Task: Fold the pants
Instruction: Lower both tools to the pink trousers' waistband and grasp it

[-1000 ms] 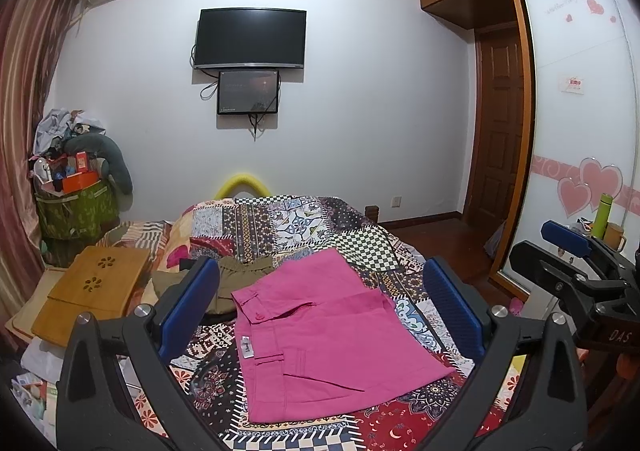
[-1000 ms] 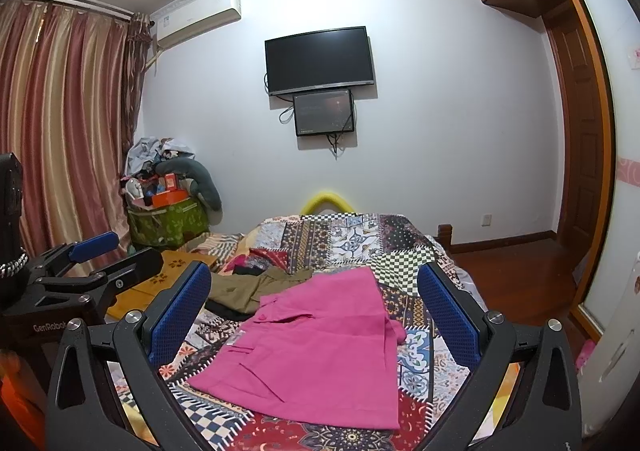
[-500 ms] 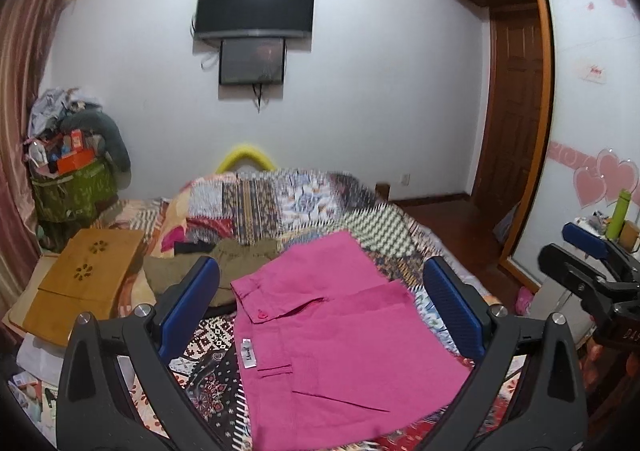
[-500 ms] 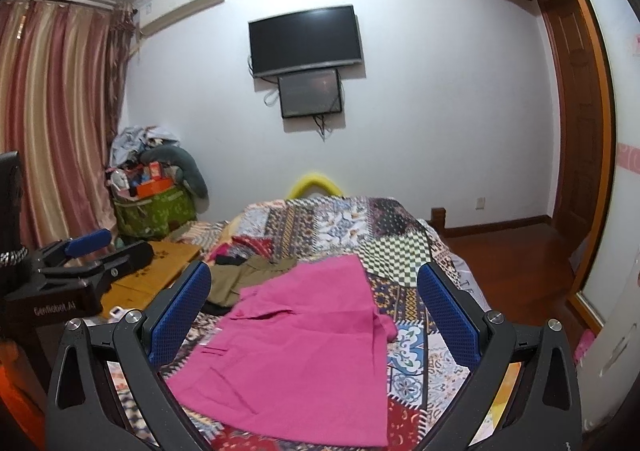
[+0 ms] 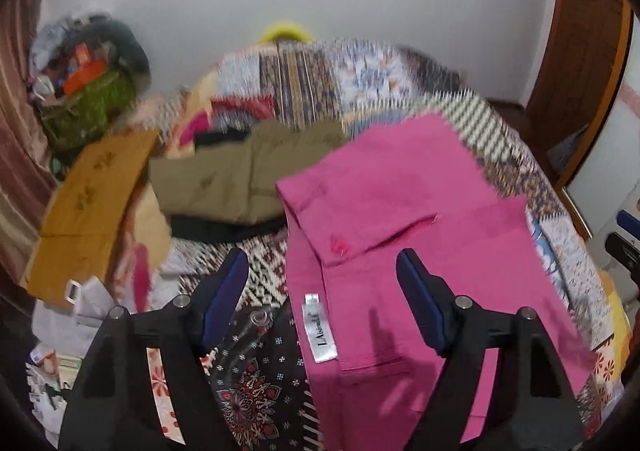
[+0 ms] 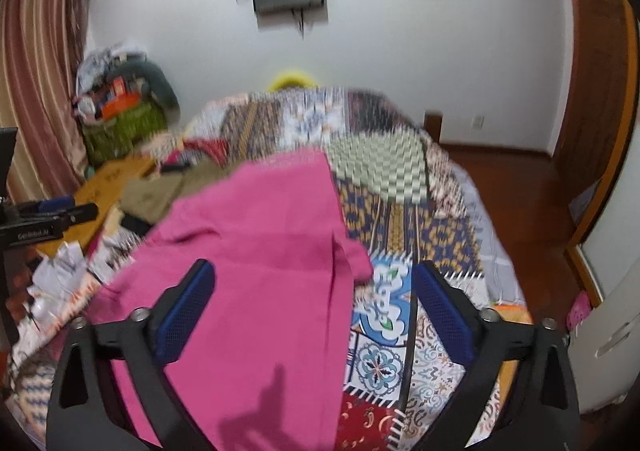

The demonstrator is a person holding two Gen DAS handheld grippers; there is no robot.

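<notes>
Pink pants (image 5: 400,219) lie flat on the patchwork bedspread (image 5: 304,91), waistband with a pink button (image 5: 340,245) and a white label (image 5: 318,327) toward me. My left gripper (image 5: 322,275) hovers over the waistband's left corner. Its jaws are closing, and the blue pads touch no cloth. In the right wrist view the pants (image 6: 260,251) fill the middle. My right gripper (image 6: 314,283) hangs above their right edge. Its jaws are also closing, with nothing pressed between them. Both views are blurred by motion.
An olive garment (image 5: 248,171) over a black one lies left of the pants. A wooden lap tray (image 5: 92,195), loose papers (image 5: 80,315) and a stuffed green bag (image 5: 88,99) crowd the bed's left side. Bare wooden floor (image 6: 520,191) and a door lie to the right.
Both views have dropped toward the bed and tilted down, so the pants now look much larger. The fingers of both grippers stand closer together than before.
</notes>
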